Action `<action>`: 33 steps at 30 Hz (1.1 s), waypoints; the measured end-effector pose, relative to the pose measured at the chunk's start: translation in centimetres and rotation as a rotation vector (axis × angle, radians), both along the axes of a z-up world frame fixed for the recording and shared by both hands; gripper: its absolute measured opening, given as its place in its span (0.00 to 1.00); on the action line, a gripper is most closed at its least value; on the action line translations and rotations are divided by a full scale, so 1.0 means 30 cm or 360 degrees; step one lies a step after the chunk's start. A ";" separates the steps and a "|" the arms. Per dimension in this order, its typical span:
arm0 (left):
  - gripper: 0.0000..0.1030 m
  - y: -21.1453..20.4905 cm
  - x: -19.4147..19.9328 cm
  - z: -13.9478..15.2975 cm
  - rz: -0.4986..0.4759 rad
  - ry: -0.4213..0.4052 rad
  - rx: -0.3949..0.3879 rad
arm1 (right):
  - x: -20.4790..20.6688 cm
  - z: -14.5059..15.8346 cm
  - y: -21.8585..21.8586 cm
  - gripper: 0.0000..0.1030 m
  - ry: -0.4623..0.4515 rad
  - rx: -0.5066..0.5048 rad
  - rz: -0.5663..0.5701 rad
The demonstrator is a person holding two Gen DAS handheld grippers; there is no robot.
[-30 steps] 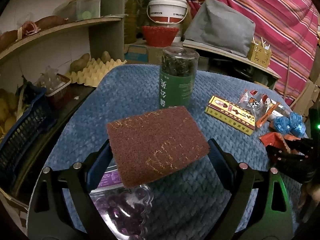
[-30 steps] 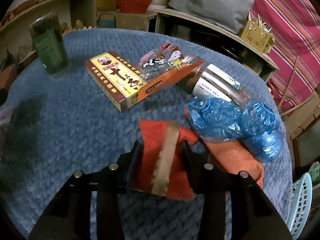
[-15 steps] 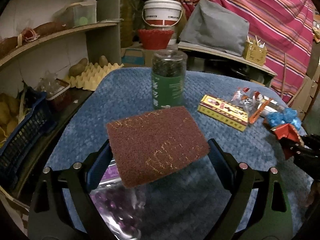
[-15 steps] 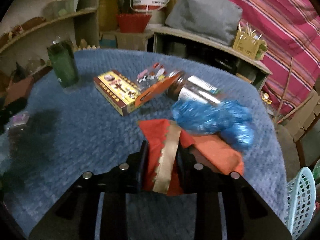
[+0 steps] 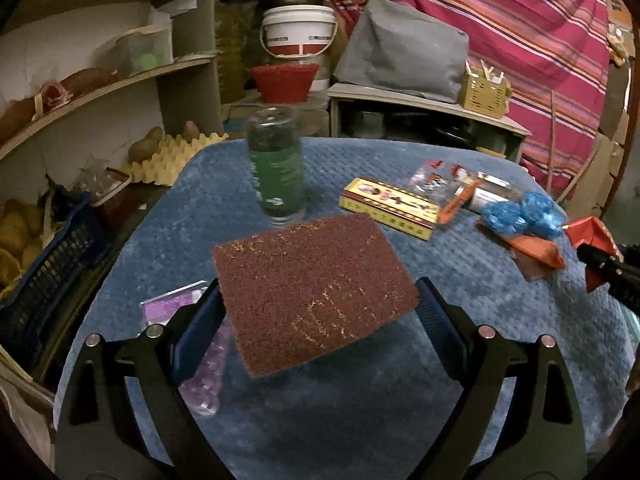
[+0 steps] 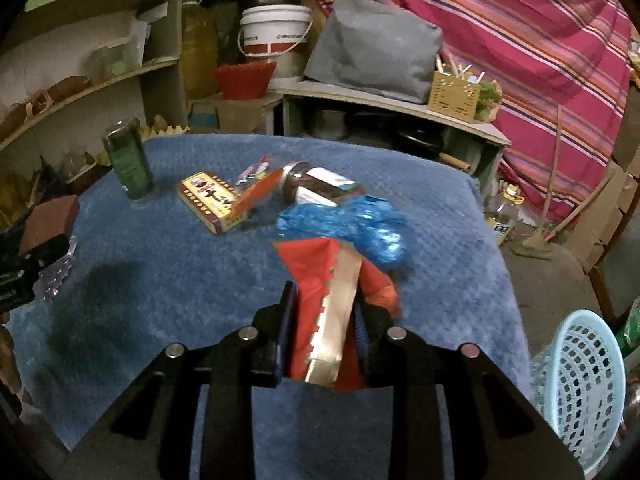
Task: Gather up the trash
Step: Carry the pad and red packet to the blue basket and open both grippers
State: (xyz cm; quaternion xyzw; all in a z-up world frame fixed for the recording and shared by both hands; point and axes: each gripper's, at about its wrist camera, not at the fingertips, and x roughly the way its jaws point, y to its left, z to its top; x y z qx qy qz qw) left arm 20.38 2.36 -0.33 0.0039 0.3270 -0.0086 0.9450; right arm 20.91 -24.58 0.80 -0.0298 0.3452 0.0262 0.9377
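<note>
One red wrapper (image 6: 316, 304) with a serrated gold strip is clamped between the fingers of the right gripper (image 6: 324, 320), lifted above the blue-covered tabletop (image 6: 160, 280); its long axis runs along the fingers, pointing away toward the far side. One brown scouring pad (image 5: 312, 292) is held flat between the fingers of the left gripper (image 5: 316, 312), which are spread wide and pressed on its two side edges, its surface tilted up slightly toward the far edge. On the tabletop lie one yellow box (image 5: 390, 208), one orange packet (image 5: 536, 250), one clump of blue plastic (image 5: 520, 216), one printed snack wrapper (image 5: 434, 174), one jar on its side (image 6: 320, 184) and one upright green jar (image 5: 276, 168). The left view alone shows a purple-tinted clear pack (image 5: 200, 364) beneath the left gripper and an egg tray (image 5: 172, 160) at far left. The right view alone shows a pale blue basket (image 6: 580, 384) on the floor at near right, beside the tabletop.
</note>
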 end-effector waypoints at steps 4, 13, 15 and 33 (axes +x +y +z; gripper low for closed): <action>0.87 -0.094 -0.025 0.007 -0.0037 0.0001 0.0005 | -0.038 0.023 -0.097 0.26 -0.0046 0.0020 -0.0059; 0.87 -0.311 -0.058 0.024 -0.0135 -0.0009 -0.0001 | -0.119 0.038 -0.337 0.26 -0.0073 0.0029 -0.0170; 0.87 -0.375 -0.069 0.028 -0.0176 -0.0016 0.0001 | -0.140 0.034 -0.398 0.26 -0.0069 0.0027 -0.0204; 0.87 -1.055 -0.152 0.044 -0.0756 -0.0075 0.0002 | -0.386 0.019 -0.934 0.26 -0.0029 0.0008 -0.0597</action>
